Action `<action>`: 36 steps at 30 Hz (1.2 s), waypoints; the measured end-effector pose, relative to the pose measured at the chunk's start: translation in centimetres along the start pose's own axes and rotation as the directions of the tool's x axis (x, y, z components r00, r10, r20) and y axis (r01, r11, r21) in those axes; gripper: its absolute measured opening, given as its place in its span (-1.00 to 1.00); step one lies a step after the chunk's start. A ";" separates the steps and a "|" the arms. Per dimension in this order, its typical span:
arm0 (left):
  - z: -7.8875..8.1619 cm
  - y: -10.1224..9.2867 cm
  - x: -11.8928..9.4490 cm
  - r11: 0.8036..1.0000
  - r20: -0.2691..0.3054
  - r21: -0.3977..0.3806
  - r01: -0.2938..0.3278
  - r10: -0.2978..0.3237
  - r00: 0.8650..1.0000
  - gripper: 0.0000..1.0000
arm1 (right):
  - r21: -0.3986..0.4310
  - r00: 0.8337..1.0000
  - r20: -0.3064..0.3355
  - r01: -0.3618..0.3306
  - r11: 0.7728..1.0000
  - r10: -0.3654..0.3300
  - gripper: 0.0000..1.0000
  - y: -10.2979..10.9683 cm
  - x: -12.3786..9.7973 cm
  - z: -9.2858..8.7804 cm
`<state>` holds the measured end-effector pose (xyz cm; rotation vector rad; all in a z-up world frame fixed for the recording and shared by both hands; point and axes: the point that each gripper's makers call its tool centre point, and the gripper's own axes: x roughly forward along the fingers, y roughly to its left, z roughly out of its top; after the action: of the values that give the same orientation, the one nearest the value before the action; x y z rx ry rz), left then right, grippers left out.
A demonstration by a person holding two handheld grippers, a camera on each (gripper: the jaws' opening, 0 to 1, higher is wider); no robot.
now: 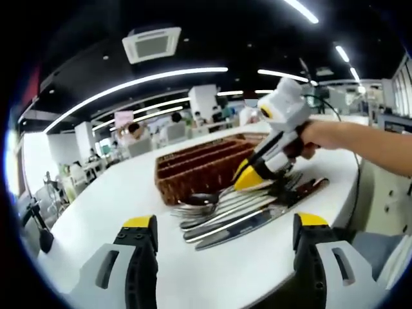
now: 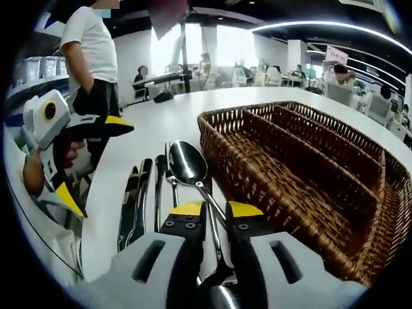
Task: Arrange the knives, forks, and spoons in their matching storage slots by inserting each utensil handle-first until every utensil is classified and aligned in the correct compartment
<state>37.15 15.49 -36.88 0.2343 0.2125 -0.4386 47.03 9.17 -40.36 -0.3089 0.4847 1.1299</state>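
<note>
Cutlery [image 2: 161, 187] lies in a loose row on the white table [image 1: 116, 193], just beside the open end of a woven basket [image 2: 309, 174]. In the right gripper view a spoon [image 2: 188, 164] shows its polished bowl plainly, pointing away from the camera. Its handle runs back between the jaws of the right gripper [image 2: 215, 211], whose yellow-tipped jaws are drawn close about it; whether they actually press on the metal cannot be told, since the handle's lower part is hidden behind the gripper body. Dark-handled knives [image 2: 135, 206] lie to the left of the spoon, their ends cut off by the gripper. A fork beside the spoon is hard to separate from its neighbours.

The basket is brown wicker, divided lengthwise into long compartments; its far right side is lost at the picture's edge.

In the left gripper view the left gripper [image 1: 221, 226] hangs above the table with its jaws spread wide, nothing between them. Beyond it the right gripper [image 1: 261, 177], held by a hand [image 1: 318, 136], covers the middle of the cutlery pile [image 1: 238, 209].
</note>
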 end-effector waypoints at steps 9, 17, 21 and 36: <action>0.0 0.0 0.0 1.000 -0.002 0.005 0.004 -0.004 1.000 0.73 | 0.018 1.000 -0.016 -0.006 1.000 0.006 -0.83 0.1 -0.1 0.0; -0.1 -0.4 0.0 1.000 -0.011 0.014 0.013 -0.013 1.000 0.72 | 0.031 0.999 -0.036 -0.015 0.999 0.016 -0.84 0.2 -0.4 -0.2; -0.1 -0.3 -0.1 1.000 -0.010 0.015 0.010 -0.010 1.000 0.72 | 0.036 0.998 -0.054 -0.018 0.999 0.020 -0.84 0.4 -0.6 -0.4; 0.2 -0.5 -0.3 1.000 -0.004 0.019 0.012 -0.012 1.000 0.71 | -0.053 0.996 -0.080 -0.038 0.998 0.033 -0.82 1.1 0.0 -0.1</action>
<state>36.69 15.09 -36.75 0.2529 0.2141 -0.4526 46.04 9.58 -40.48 -0.3953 0.5314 1.1702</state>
